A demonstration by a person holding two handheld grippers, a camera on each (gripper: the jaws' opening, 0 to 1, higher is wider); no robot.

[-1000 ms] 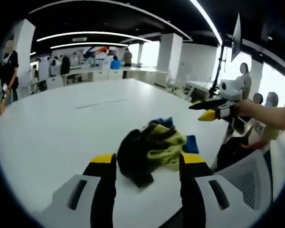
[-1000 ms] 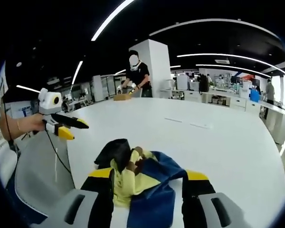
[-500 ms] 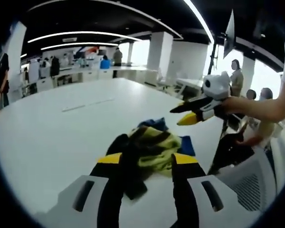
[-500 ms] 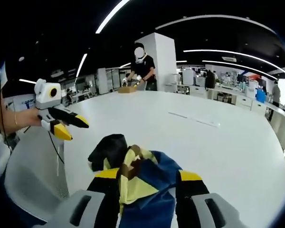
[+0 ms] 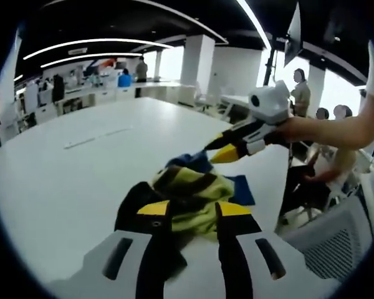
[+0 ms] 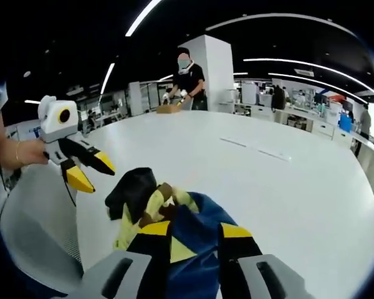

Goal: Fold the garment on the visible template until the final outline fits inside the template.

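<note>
In the left gripper view the left gripper [image 5: 186, 215] stands low over the table [image 5: 68, 174], its jaws narrow with black and yellow cloth of the garment [image 5: 190, 190] between them; whether they pinch it I cannot tell. In the right gripper view the right gripper [image 6: 194, 235] has its jaws narrow too, with blue and yellow cloth between the tips; a grip cannot be confirmed.

The garment lies crumpled in a heap near the table's near edge. It looks soft, light and limp, so it likely sags and needs taking by a hem or corner, one per gripper. Bunched as it is, no long axis or heading can be read. No template outline is discernible.
</note>
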